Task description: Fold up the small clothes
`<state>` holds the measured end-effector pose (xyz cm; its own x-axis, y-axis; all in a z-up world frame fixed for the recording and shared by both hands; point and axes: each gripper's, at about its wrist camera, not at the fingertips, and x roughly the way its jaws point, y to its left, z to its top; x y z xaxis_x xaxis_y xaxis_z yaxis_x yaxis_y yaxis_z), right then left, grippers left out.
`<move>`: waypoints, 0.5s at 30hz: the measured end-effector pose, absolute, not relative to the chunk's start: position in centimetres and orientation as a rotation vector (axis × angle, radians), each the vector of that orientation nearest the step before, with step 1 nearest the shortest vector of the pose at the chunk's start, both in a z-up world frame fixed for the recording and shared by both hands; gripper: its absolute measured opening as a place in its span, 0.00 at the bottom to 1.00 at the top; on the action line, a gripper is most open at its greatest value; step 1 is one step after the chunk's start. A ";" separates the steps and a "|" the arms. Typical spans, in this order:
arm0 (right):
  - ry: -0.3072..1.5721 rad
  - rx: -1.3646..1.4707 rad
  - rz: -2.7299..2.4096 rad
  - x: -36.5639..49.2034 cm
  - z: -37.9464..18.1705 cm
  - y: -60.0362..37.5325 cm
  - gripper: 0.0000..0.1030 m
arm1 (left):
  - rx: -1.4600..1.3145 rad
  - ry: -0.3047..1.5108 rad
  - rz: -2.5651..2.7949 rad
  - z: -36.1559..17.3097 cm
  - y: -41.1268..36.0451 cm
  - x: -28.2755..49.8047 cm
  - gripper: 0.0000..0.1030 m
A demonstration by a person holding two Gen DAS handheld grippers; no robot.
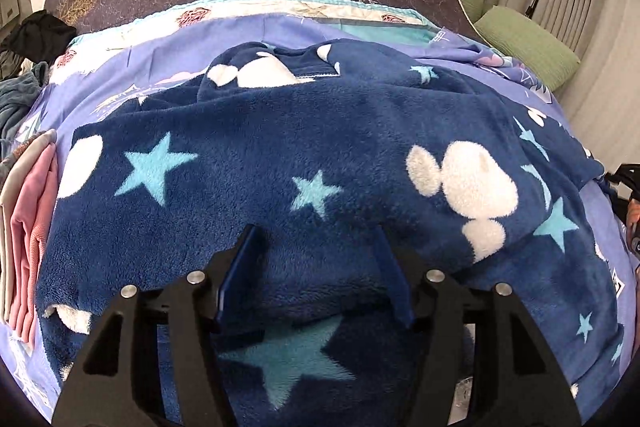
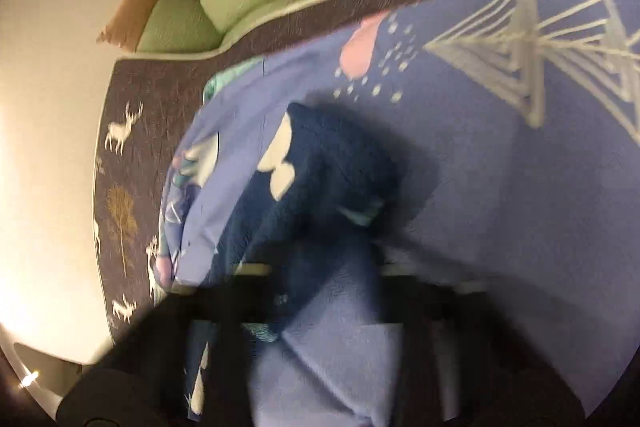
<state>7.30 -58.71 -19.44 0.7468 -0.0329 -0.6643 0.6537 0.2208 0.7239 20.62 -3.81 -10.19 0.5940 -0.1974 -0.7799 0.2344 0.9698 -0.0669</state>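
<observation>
While the left gripper [image 1: 316, 267] hovers, jaws apart, over the near hem of the navy star-patterned fleece garment [image 1: 280, 147], the right gripper's [image 2: 320, 291] blurred jaws are together at its right end.

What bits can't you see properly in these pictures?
- Right wrist view: the right gripper is smeared by motion blur; what it pinches is unclear.
- Left wrist view: the fleece garment's near edge is hidden behind the left gripper.
- Folded pink clothes are cut off by the left edge.

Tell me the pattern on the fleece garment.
Navy fleece garment with light-blue stars and white blobs; clearest in the left wrist view.
</observation>
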 end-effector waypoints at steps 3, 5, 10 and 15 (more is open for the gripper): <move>0.544 1.250 -0.503 7.6 -17.9 -58.3 0.09 | 0.032 0.900 -0.257 -10.3 -3.6 20.6 0.59; 0.516 1.171 -0.439 8.6 -15.2 -56.9 0.08 | 0.022 0.899 -0.262 -10.3 -3.5 20.6 0.59; 0.472 0.903 -0.147 12.8 -5.5 -47.6 0.08 | 0.002 0.895 -0.273 -10.2 -3.3 20.6 0.59; 0.488 0.538 0.203 16.2 1.1 -31.1 0.08 | -0.130 0.880 -0.329 -9.2 -1.4 20.2 0.59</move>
